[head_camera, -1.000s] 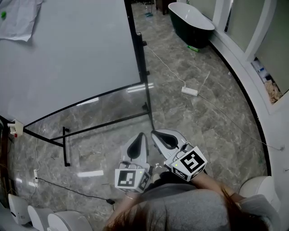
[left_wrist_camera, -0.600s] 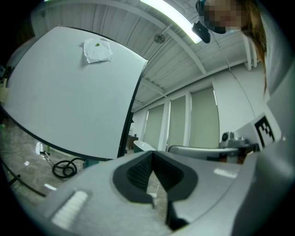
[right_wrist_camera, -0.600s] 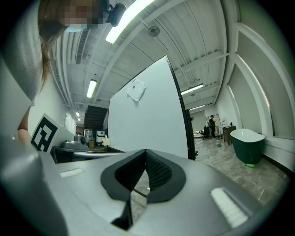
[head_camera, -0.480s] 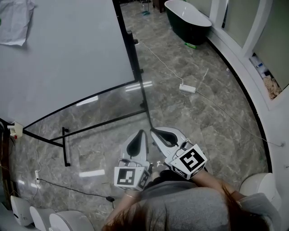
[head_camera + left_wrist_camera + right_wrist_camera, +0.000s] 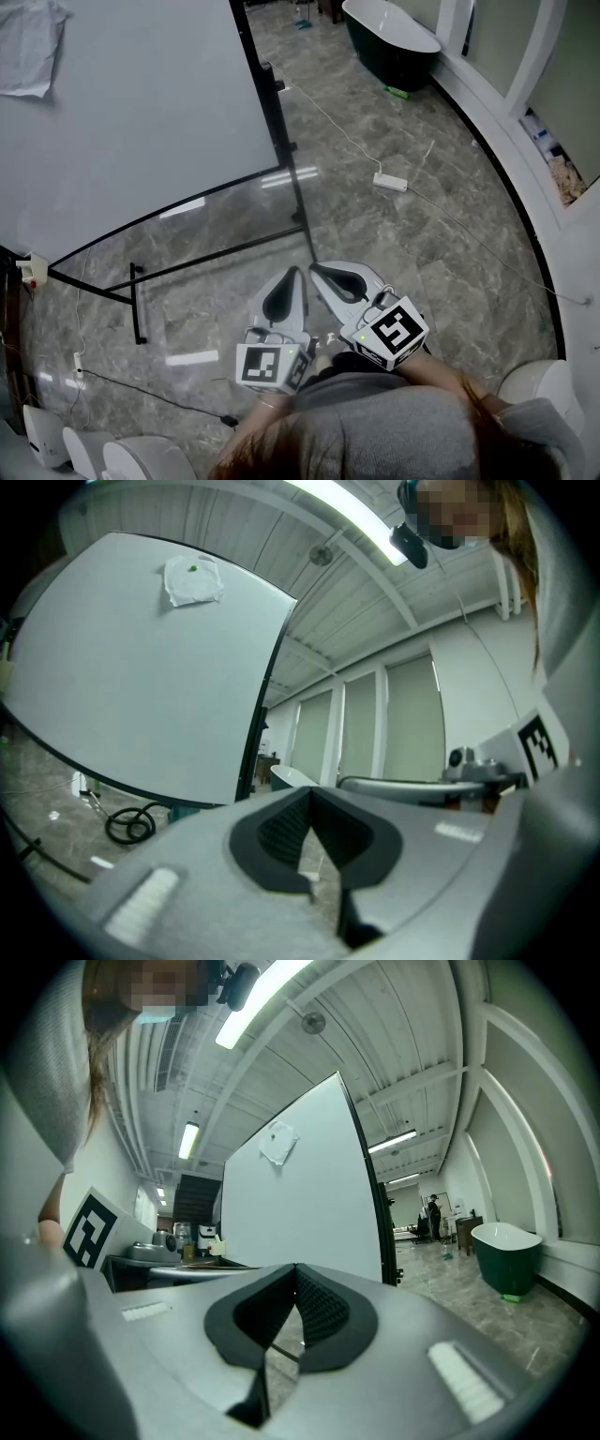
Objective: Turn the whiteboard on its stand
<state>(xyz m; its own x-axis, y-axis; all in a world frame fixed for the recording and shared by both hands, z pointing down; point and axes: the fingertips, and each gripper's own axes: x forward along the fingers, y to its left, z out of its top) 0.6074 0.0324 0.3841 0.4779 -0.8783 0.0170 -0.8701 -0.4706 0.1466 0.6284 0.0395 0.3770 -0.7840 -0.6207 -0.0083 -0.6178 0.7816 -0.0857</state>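
- Hovering side by side close in front of the person, the left claw [image 5: 293, 273] and right claw [image 5: 317, 270] each have their jaws closed together, with nothing between them.
- Ahead and to the left, clear of both claws, the whiteboard [image 5: 141, 122] sits on its black stand [image 5: 273, 103].
- Farther off, a power strip [image 5: 391, 181] lies on the marble floor [image 5: 450, 262], with a dark bathtub [image 5: 389, 42] beyond it.

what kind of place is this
Probably a big open showroom or studio hall, not a home: a large whiteboard on a stand, a freestanding dark bathtub out on the polished stone-look floor, and a power strip with its cable trailing across it.
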